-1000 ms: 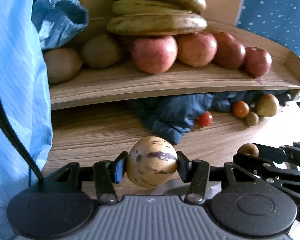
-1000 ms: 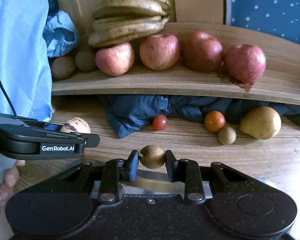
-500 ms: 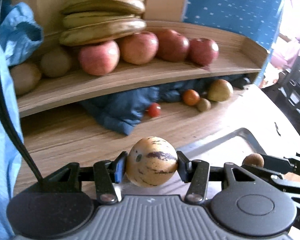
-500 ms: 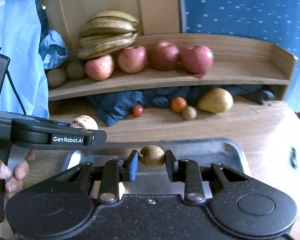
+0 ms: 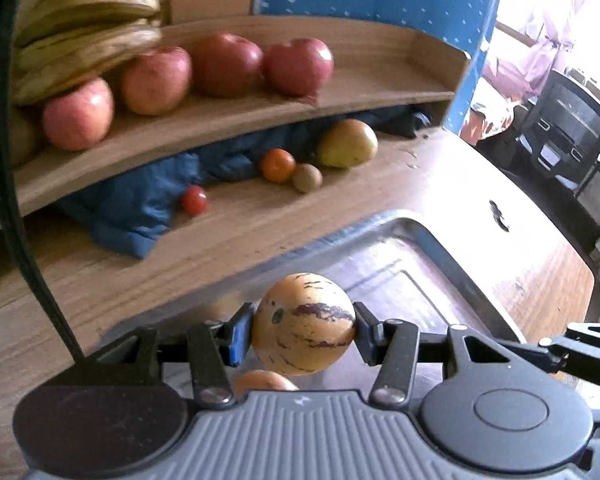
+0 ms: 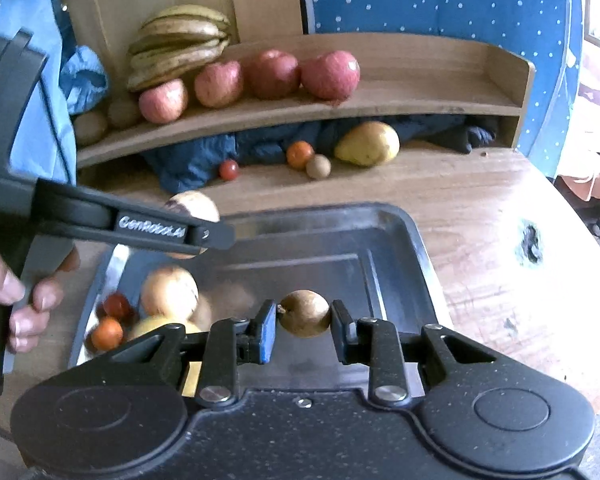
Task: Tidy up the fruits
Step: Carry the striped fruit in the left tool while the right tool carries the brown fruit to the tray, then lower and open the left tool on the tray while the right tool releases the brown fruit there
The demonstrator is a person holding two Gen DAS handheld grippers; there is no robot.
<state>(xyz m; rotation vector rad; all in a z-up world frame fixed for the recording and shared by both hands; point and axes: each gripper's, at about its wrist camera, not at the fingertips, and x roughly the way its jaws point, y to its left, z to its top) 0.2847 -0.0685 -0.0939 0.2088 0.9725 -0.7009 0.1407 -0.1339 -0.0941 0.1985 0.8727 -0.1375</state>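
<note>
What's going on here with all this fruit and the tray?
A person is sorting fruit with two handheld grippers. The left gripper holds a striped yellow melon and the right gripper holds a small brown fruit, both above the metal tray, where several fruits already lie. More wait under the shelf.

The left gripper [image 5: 303, 326] had a ribbed grey housing flanked by two round black caps, with black linkage bars pinned by silver screws. Its fingers [image 5: 239, 332] carried a blue pad on one side and a black pad on the other. A black cable [image 5: 16, 184] curved up from its left side. The right gripper [image 6: 303, 322] was speckled black, with the same silver screws and a blue pad. White "GenRobot.AI" lettering [image 6: 152, 229] marked the left one's arm. The left hand [image 6: 16, 300] showed bare skin and a light blue sleeve [image 6: 24, 92].
</note>
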